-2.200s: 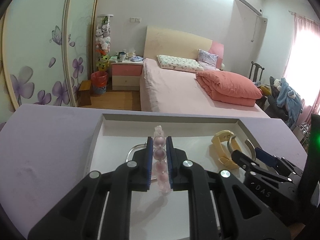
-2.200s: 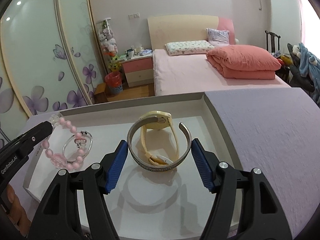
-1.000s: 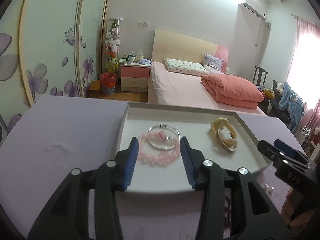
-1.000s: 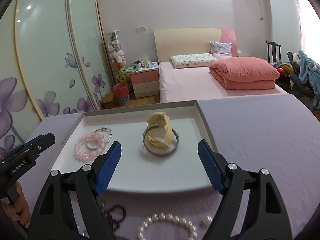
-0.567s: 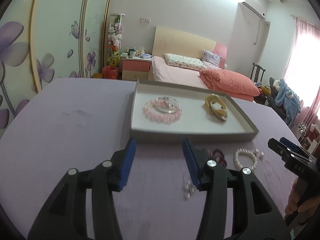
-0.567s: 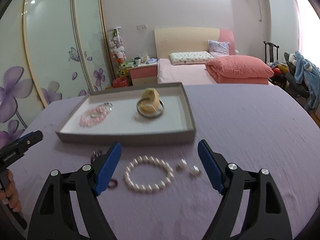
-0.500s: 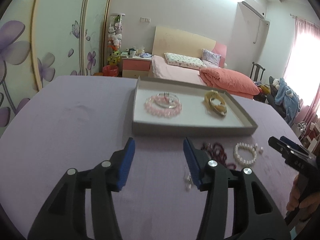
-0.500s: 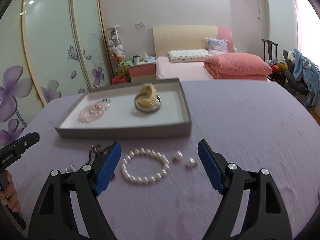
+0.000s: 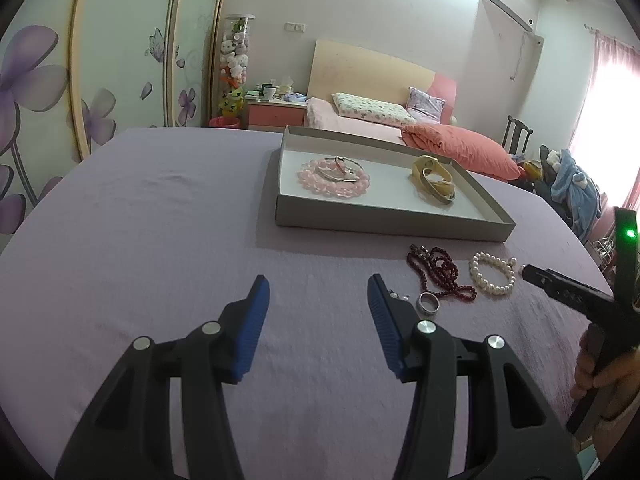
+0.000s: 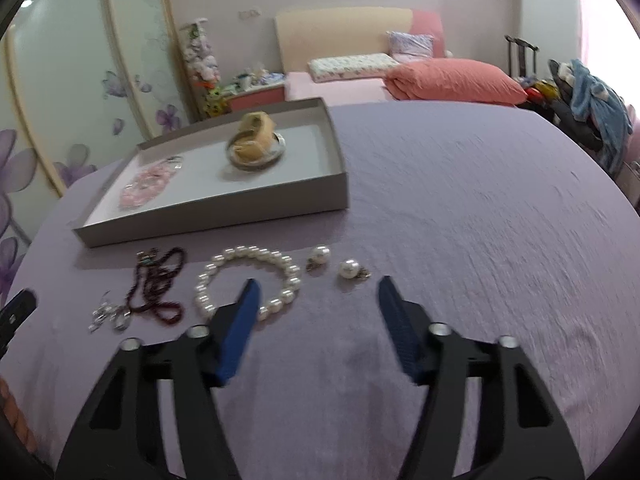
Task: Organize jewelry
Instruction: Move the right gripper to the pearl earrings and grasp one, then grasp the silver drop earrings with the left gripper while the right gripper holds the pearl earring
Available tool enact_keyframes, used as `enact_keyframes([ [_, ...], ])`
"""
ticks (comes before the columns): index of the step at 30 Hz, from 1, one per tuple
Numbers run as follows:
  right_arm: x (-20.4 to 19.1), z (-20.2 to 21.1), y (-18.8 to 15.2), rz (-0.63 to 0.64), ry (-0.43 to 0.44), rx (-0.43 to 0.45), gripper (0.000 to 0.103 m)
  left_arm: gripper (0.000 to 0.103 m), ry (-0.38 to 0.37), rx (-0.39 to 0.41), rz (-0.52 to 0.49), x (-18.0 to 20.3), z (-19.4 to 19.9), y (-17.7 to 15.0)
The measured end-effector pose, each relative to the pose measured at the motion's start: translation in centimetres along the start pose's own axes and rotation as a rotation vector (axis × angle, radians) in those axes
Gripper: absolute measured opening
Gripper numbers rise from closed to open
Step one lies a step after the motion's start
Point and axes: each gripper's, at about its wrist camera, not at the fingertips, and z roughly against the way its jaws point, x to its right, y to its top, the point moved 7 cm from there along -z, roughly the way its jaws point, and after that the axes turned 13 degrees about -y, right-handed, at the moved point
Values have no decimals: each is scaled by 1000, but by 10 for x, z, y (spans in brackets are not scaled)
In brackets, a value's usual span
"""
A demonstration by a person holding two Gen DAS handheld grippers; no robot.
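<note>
While the right gripper (image 10: 316,290) has just been closing, its jaws are spread with nothing between them over the pearl bracelet (image 10: 248,280); left gripper (image 9: 318,292) spread too, near the ring (image 9: 428,303). Tray (image 9: 384,222) sits farther back.

A home bedroom is showing beyond the fingers: a made bed (image 9: 400,128) with pillows, a pink nightstand (image 9: 276,114), flower-painted wardrobe doors (image 9: 120,60), and a wall air conditioner (image 9: 510,8).

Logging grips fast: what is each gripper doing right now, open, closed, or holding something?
Left gripper: open, holding nothing.
Right gripper: open, jaws just closing, nothing between them.
</note>
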Motion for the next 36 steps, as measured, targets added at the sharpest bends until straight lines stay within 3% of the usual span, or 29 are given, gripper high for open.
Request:
enact_keyframes([
  [9,6,-23,4,11,-42,-62,37,51,-11,-14,0,5,-6,0],
  [16,6,-25,4,29,-52,-71,34,51,-14,-21,1,6,-9,-2],
  [20,5,-26,5,57,-71,-69,19,51,-18,-27,2,7,-10,-2],
  [29,12,-20,-2,49,-72,-74,19,51,-36,-55,-11,12,-15,-5],
  [31,15,-15,-7,39,-63,-79,19,57,-47,-71,-26,18,-18,-6],
  [36,19,-2,-21,40,-47,-82,19,59,-66,-123,-69,32,-31,-12],
])
